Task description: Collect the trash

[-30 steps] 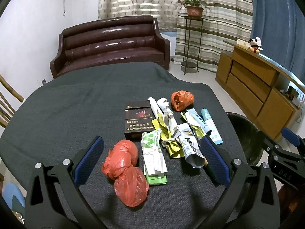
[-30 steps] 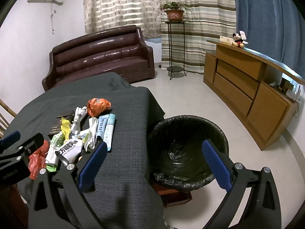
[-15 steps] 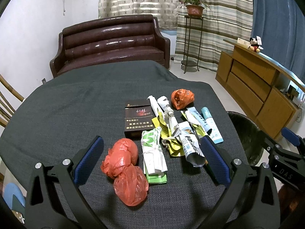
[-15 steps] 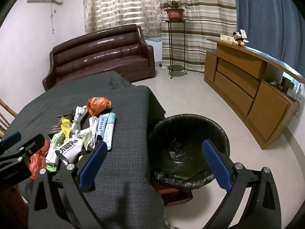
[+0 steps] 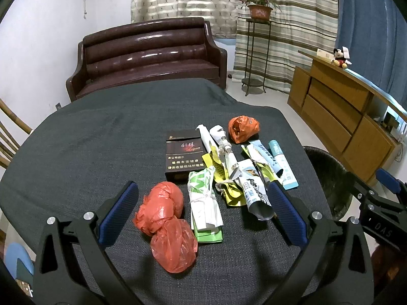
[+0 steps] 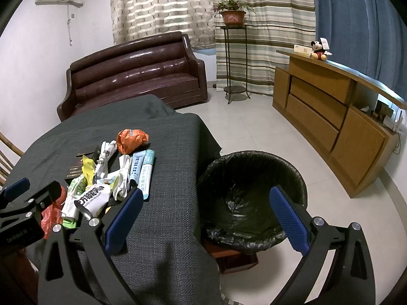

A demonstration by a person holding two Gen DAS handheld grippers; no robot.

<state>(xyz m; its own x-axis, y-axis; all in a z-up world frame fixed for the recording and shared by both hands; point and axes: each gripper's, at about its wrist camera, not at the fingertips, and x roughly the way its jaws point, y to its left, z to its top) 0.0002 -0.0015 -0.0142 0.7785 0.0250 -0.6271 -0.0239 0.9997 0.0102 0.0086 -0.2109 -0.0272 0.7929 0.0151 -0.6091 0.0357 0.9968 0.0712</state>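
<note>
A heap of trash lies on the dark tablecloth (image 5: 89, 152): crumpled red plastic bags (image 5: 165, 218), a green-and-white wrapper (image 5: 203, 200), a dark cigarette box (image 5: 183, 157), a rolled printed wrapper (image 5: 251, 190), light-blue tubes (image 5: 279, 162) and an orange crumpled bag (image 5: 243, 128) (image 6: 131, 139). My left gripper (image 5: 203, 213) is open, hovering just above the near end of the heap with the red bags and green wrapper between its fingers. My right gripper (image 6: 201, 216) is open and empty, spanning the table's right edge and the black-lined trash bin (image 6: 254, 190).
The bin stands on the tiled floor right of the table. A brown leather sofa (image 5: 150, 56) sits behind the table, a plant stand (image 6: 231, 58) by the curtains, a wooden sideboard (image 6: 330, 117) along the right wall. Chair backs (image 5: 10, 139) show at the left.
Both grippers have barely moved; the views are almost the same and nothing on the table has shifted.
</note>
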